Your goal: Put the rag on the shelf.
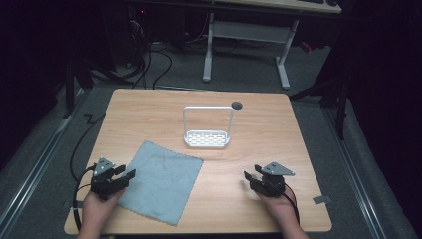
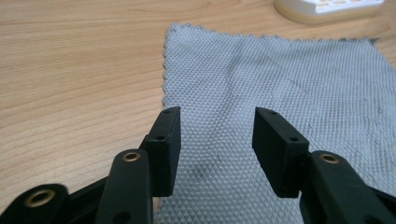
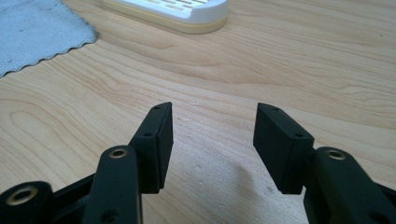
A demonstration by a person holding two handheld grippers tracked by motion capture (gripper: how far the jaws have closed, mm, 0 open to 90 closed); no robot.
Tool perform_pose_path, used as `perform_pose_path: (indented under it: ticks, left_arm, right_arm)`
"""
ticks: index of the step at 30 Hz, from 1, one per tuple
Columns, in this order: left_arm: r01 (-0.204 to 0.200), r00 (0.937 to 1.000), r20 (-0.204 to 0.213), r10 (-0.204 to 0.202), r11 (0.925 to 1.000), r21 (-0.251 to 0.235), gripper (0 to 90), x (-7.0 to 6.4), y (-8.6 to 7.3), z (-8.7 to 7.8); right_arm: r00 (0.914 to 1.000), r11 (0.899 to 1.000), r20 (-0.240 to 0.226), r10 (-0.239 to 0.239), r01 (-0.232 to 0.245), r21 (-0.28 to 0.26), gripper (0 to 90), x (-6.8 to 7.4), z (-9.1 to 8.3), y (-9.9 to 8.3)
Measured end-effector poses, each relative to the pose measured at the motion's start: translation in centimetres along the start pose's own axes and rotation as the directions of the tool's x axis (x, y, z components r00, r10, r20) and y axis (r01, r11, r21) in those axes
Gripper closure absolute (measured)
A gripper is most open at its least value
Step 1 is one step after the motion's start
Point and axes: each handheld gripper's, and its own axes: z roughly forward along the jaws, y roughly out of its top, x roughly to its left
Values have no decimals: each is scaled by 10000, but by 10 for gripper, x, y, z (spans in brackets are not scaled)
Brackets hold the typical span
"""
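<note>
Our left gripper [image 1: 126,174] sits wide open at the flat grey textured cloth's [image 1: 161,180] near-left edge; the right gripper [image 1: 250,175], also wide, is well apart over bare bench [image 1: 259,124].

Left gripper [image 1: 123,175] sits at the frame's lower left, right gripper [image 1: 251,177] at lower right, both with jaws spread apart.

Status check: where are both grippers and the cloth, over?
Left gripper open, jaws over the near-left edge of the grey cloth, nothing gripped. Right gripper open over bare table. Cloth flat. White rack stands beyond it, apart.
</note>
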Motion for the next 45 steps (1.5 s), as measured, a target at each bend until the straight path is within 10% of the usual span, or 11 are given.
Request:
perform_pose_path:
  ticks: [8,15,25,39,41,45]
  left_arm:
    - [-135,9997,188,130,9996,263,539,-4,0,4]
    - [-815,9939,837,716,9892,1221,886,-23,-1,12]
    - [-1421,9868,987,1282,9785,1496,900,-46,-3,18]
    - [-2777,9278,2951,2281,9506,1384,898,-117,-2,30]
    - [-2842,9301,2756,2429,9511,1209,890,-115,-1,28]
    - [-2442,9545,2039,2178,9629,1145,890,-95,-3,23]
  right_arm:
    - [10000,10000,59,23,-23,2,480,-1,-1,0]
    - [10000,10000,61,-28,28,18,483,-1,0,1]
    - [9999,9999,11,-106,106,-71,493,0,-1,3]
    - [9856,9949,-1367,-997,1012,40,605,39,6,9]
    - [9785,9935,-1734,-1117,1139,23,662,49,6,10]
    - [9543,9876,-2570,-1527,1569,-41,804,71,10,16]
